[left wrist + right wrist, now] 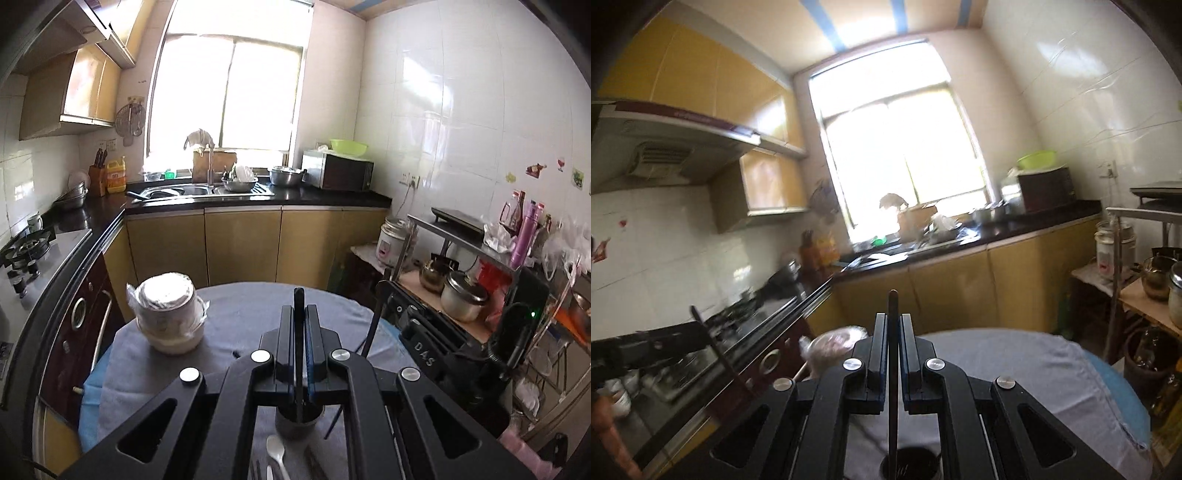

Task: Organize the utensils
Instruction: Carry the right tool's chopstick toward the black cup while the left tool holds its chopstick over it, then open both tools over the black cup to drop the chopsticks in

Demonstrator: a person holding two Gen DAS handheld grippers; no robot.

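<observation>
My left gripper (298,314) is shut on a dark flat-handled utensil (298,354) that stands upright, its lower end inside a dark metal holder cup (295,424) on the grey-clothed round table (258,306). A white spoon (276,452) and other cutlery lie on the cloth in front of the cup. My right gripper (894,321) is shut on a thin dark utensil (893,369) held upright over the same cup (910,463). The right gripper's body shows in the left wrist view (424,332), holding its utensil (375,321).
A plastic-wrapped stack of bowls (168,314) stands on the table's left side. A counter with a gas stove (26,251) runs along the left. A metal shelf with pots and bottles (480,258) stands at the right. The sink counter (229,195) is at the back.
</observation>
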